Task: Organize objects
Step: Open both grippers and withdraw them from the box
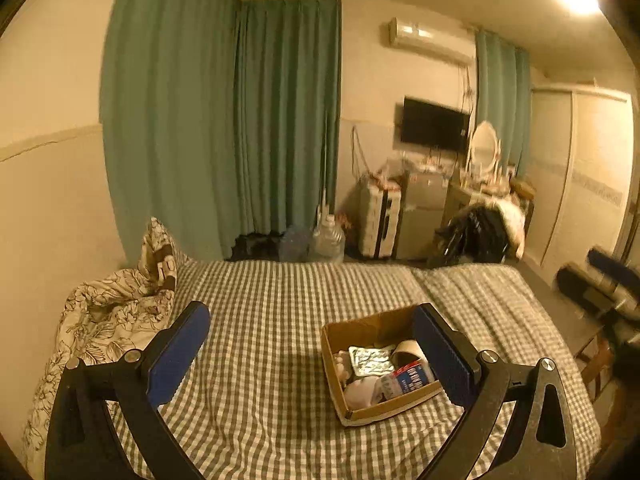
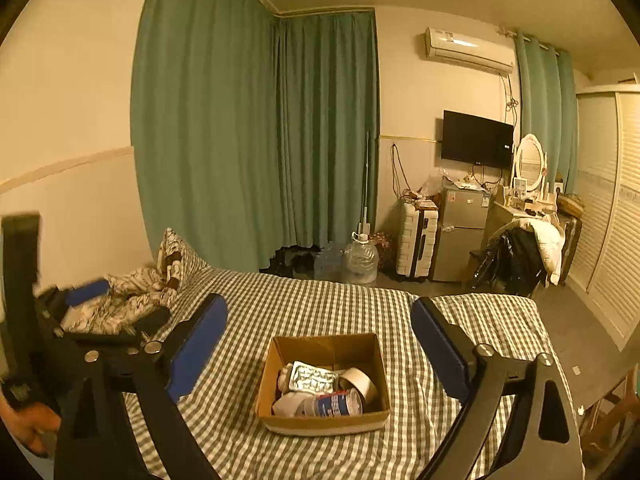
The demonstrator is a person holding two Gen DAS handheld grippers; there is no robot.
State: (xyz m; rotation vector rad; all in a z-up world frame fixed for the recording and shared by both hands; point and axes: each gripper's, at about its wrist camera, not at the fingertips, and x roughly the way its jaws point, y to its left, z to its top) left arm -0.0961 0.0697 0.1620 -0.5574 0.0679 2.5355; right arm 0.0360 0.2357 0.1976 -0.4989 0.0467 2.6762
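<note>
A cardboard box (image 2: pixel 276 364) sits on the checked bed cover (image 2: pixel 312 304). It holds a foil blister pack (image 2: pixel 313 377), a tape roll (image 2: pixel 359 382), a small labelled bottle (image 2: pixel 334 403) and a white sock (image 2: pixel 289 402). My right gripper (image 2: pixel 320 320) is open and empty, above and just behind the box. My left gripper (image 1: pixel 312 330) is open and empty, with the box (image 1: pixel 340 336) under its right finger (image 1: pixel 440 352). The left gripper also shows blurred at the left edge of the right wrist view (image 2: pixel 86 294).
A floral quilt and pillow (image 1: pixel 108 312) lie at the bed's left side. Beyond the bed stand water jugs (image 2: pixel 360 258), a white suitcase (image 2: pixel 416 240), a small fridge (image 2: pixel 460 236) and a chair with clothes (image 2: pixel 520 256). A wooden chair (image 2: pixel 612 420) stands at right.
</note>
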